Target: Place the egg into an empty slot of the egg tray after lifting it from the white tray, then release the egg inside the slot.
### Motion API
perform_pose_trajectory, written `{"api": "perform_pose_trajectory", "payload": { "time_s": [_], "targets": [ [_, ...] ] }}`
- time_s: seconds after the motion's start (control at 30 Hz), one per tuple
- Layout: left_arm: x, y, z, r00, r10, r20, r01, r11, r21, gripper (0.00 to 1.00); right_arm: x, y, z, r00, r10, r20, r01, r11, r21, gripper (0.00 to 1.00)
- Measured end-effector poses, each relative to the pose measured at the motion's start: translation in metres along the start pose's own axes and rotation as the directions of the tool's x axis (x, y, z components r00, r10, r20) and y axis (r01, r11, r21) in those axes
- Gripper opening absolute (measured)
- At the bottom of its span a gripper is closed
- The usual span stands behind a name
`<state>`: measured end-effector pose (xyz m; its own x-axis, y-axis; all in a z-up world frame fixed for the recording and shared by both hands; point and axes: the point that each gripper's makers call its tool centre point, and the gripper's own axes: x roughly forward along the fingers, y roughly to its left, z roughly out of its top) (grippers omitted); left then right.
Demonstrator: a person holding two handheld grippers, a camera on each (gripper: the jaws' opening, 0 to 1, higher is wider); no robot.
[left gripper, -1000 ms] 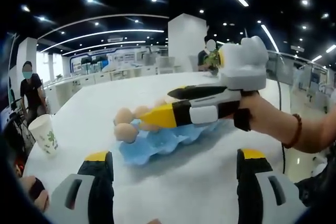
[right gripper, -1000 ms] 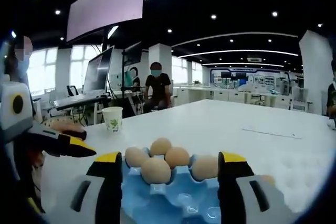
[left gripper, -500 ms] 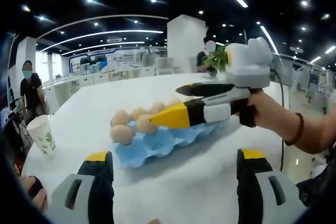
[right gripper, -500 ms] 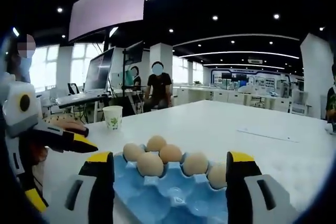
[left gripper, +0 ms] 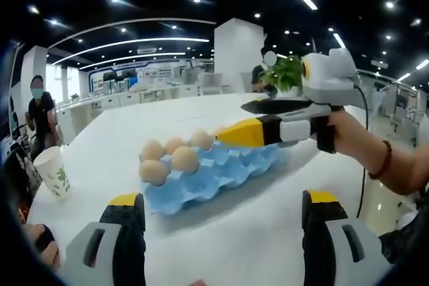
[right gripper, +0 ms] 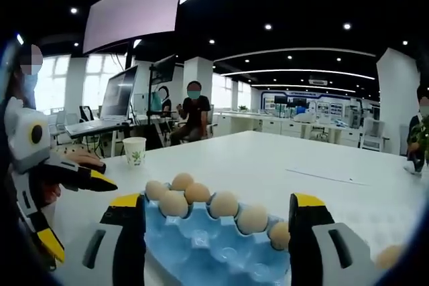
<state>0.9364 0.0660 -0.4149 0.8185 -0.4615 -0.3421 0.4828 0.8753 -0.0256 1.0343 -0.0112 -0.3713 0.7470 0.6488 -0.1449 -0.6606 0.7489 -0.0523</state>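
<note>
Both grippers, left (left gripper: pixel 221 242) and right (right gripper: pixel 218 242), gape empty; blue egg tray (right gripper: pixel 201 252) partly cut off, possibly six eggs (right gripper: pixel 224 203)

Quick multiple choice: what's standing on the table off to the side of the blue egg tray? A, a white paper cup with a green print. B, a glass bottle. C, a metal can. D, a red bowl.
A: a white paper cup with a green print stands upright on the white table, apart from the blue egg tray.

Egg tray (right gripper: pixel 201 249): blue moulded plastic, faintly glossy. Eggs (right gripper: pixel 223 203): tan shells, smooth, matt. Worktop (left gripper: pixel 241 232): white, smooth, low sheen. Cup (left gripper: pixel 53 171): printed paper, matt. Right hand-held gripper (left gripper: pixel 231 135): hard plastic, yellow, black and white, semi-gloss.
</note>
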Motion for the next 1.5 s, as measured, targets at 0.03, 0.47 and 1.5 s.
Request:
{"api": "perform_pose_trajectory", "payload": {
  "time_s": [0.03,0.47,1.5],
  "targets": [
    [0.000,0.000,0.000,1.000,-0.001,-0.001,0.001,1.000,0.001,1.00,-0.002,-0.002,0.000,1.000,-0.005,0.000,0.005,1.000,0.001,0.91],
    [0.001,-0.003,0.002,1.000,-0.008,0.003,0.008,1.000,0.007,0.99,-0.026,-0.038,-0.009,0.997,-0.083,-0.007,0.083,0.996,0.032,0.91],
    [0.004,-0.002,0.002,1.000,-0.009,0.002,0.009,1.000,0.019,0.98,-0.082,-0.122,-0.031,0.969,-0.246,-0.029,0.248,0.968,0.046,0.87]
  ]
}}
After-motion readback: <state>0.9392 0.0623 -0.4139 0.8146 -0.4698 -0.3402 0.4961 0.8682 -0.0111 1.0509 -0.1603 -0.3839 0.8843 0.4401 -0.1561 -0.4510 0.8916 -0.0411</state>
